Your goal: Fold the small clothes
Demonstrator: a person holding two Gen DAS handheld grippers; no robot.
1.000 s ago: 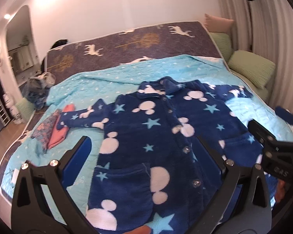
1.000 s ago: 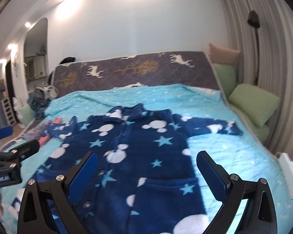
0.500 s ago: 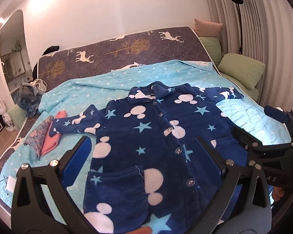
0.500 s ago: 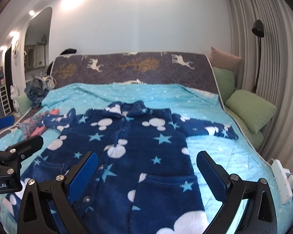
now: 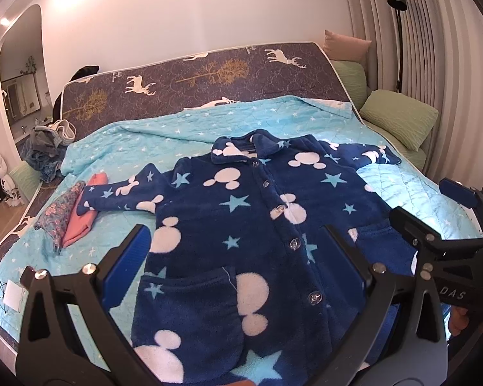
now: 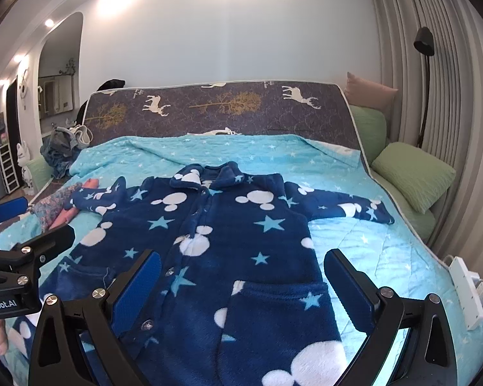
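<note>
- Left gripper (image 5: 235, 251) — jaws spread wide, nothing between them; it hovers over the hem end of the pyjama top (image 5: 241, 225), above the lower pocket on that side.
- Right gripper (image 6: 241, 276) — jaws likewise apart and empty; it hangs over the hem end too, on the other side of the button row, above the second pocket.
- Pyjama top: navy fleece with white mouse heads and pale stars, lying flat and face up on the turquoise quilt (image 5: 138, 148), buttoned, unfolded.
- Long axis: runs from hem to collar (image 5: 238, 151), straight away from both grippers; the collar points at the headboard (image 5: 209, 74), the hem lies nearest the grippers.
- Sleeves: both stretched out sideways from the shoulders. Left sleeve cuff (image 5: 93, 196) touches a small folded stack (image 5: 71, 212) of pink and floral cloth; right sleeve cuff (image 6: 380, 215) lies toward the green pillow (image 6: 412, 173).
- Nearer hand, by judgement: each gripper is closer to its own side's sleeve, so a sleeve fold inward toward the button row looks the likely opening step.
- Reach: both cuffs lie well apart from the grippers, farther up the top than the hem.
</note>
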